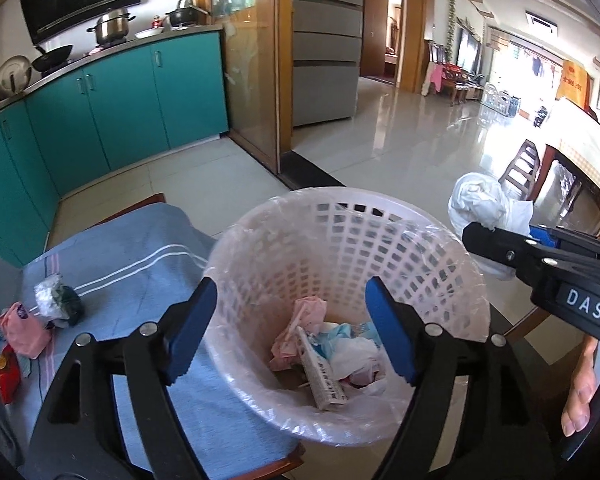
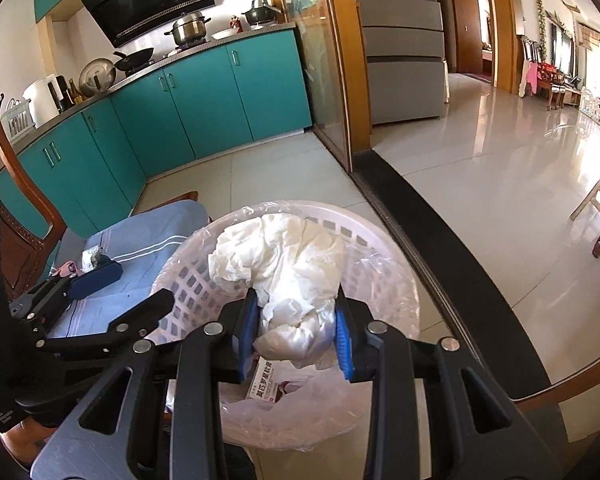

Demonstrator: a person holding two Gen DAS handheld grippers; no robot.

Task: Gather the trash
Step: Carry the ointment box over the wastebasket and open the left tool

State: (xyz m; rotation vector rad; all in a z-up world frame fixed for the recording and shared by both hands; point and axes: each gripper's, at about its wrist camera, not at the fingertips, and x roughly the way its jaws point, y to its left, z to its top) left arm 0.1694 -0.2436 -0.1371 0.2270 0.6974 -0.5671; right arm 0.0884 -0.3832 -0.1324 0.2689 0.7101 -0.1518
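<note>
Item 1: my right gripper (image 2: 296,332), jaws clamped on a crumpled white tissue wad (image 2: 288,268), held above the far rim of the white bin (image 1: 340,280).
Item 2: my left gripper (image 1: 288,336), jaws wide, holding nothing, over the bin's mouth.
Item 3: bin contents: a small carton (image 1: 324,376), pink and white scraps.
Item 4: the blue cloth (image 1: 140,252) beside the bin, bearing a foil wad (image 1: 56,300) and a pink wrapper (image 1: 24,328).
</note>
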